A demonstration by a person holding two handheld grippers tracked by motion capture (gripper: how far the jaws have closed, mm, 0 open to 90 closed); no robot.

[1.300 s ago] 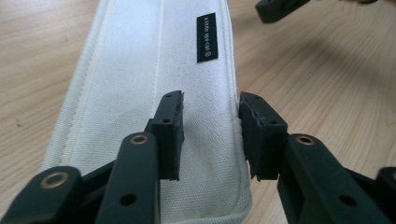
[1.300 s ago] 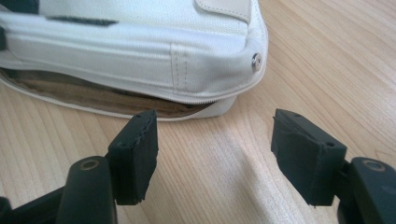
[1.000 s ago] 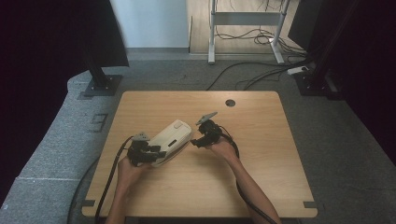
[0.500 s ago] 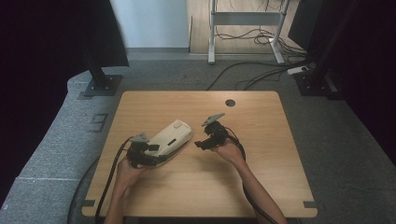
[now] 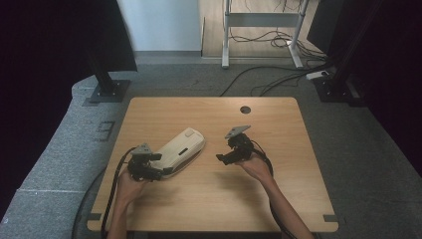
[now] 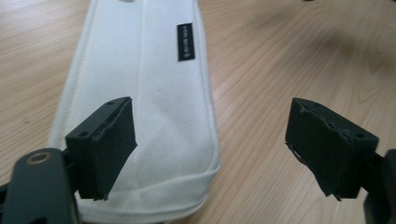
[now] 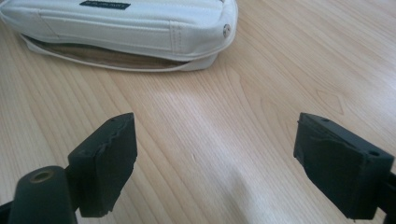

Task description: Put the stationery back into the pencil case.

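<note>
I note both jaws just opening, left gripper [image 5: 166,172] astride the white pouch [image 5: 181,148], right gripper [image 5: 221,158] empty; a careless reclose risks dragging it.

**Pouch left of centre, my grippers at either side**

On my counter [image 5: 298,199] the pouch [image 5: 181,148] lies slantwise, left of the middle. My left gripper [image 5: 164,172] sits at its near end, one jaw over the cloth, the other over bare wood. My right gripper [image 5: 220,158] is to the pouch's right, apart from it, bare wood between. A hole [image 5: 245,109] lies behind, near the far edge.
</note>
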